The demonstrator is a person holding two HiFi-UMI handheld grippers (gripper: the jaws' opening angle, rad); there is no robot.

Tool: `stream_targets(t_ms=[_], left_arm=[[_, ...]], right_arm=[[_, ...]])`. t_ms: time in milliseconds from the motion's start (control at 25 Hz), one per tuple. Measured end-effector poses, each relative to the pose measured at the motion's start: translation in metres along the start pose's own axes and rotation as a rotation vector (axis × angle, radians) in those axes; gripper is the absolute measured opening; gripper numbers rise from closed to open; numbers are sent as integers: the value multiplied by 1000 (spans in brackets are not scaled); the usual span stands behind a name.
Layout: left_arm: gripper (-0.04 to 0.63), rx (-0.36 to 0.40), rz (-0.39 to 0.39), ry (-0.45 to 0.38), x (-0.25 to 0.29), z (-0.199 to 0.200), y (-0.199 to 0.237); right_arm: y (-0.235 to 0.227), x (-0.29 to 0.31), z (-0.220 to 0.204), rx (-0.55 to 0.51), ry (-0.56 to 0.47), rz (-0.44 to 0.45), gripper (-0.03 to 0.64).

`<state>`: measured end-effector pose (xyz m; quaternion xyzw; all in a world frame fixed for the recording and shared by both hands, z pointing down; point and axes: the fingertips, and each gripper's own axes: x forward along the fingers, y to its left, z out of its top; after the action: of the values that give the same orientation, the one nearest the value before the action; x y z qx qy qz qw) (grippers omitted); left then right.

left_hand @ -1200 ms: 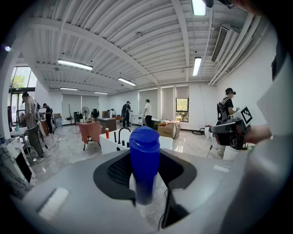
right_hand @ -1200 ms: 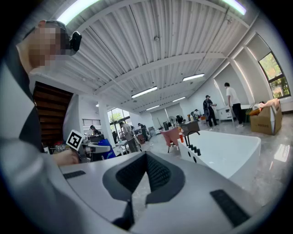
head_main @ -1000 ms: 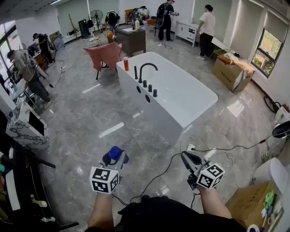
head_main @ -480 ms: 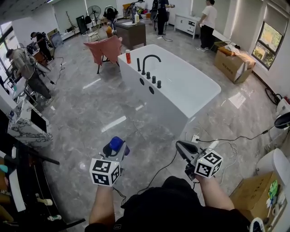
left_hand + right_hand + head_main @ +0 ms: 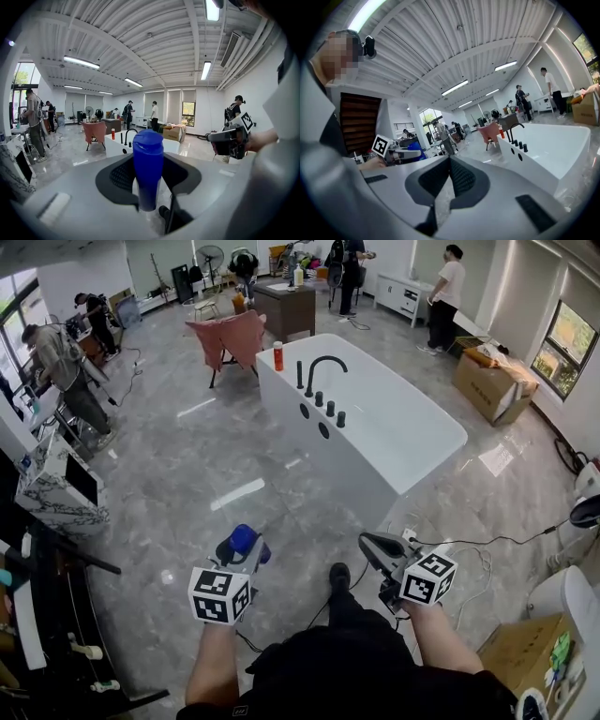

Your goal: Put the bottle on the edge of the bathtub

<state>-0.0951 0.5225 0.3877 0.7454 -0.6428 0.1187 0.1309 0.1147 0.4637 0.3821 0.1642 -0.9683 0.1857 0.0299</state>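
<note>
**Blue bottle held well away from the tub**

A big room with a shiny grey stone floor [image 5: 187, 474] has a long white bathtub [image 5: 330, 470] standing in the middle. A curved black tap [image 5: 319, 368] and a small red bottle [image 5: 277, 355] sit on the tub's rim. A pink chair [image 5: 234, 334] stands behind the tub, and a brown cardboard box [image 5: 490, 387] lies at the far right. People stand far back, too small to make out well.

The head view shows both tools from above, low in the picture and well apart from the tub. The left tongs [image 5: 241, 549] grip a round blue plastic bottle [image 5: 243, 537]. Only its blue top shows there.

The left gripper view shows more. The bottle stands upright between the dark ribbed pads [image 5: 123, 176]. It has a smooth cap, and its bottom is hidden by the tool.

The right tongs [image 5: 368, 543] are closed with nothing in them. The right gripper view shows their ribbed pads meeting at the tips. A thin black cable [image 5: 469, 545] runs across the floor.
</note>
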Motion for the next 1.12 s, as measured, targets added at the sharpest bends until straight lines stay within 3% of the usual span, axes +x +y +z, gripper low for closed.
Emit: stream_targets(t_ms=[320, 600, 1120], left_arm=[[156, 0, 39, 16, 57, 17, 27], [157, -20, 41, 44, 144, 44, 42], [158, -25, 20, 62, 295, 121, 48]], right_arm=[[-63, 44, 13, 46, 16, 36, 11], [-151, 79, 44, 73, 30, 48, 11], [-296, 118, 104, 122, -4, 70, 11]])
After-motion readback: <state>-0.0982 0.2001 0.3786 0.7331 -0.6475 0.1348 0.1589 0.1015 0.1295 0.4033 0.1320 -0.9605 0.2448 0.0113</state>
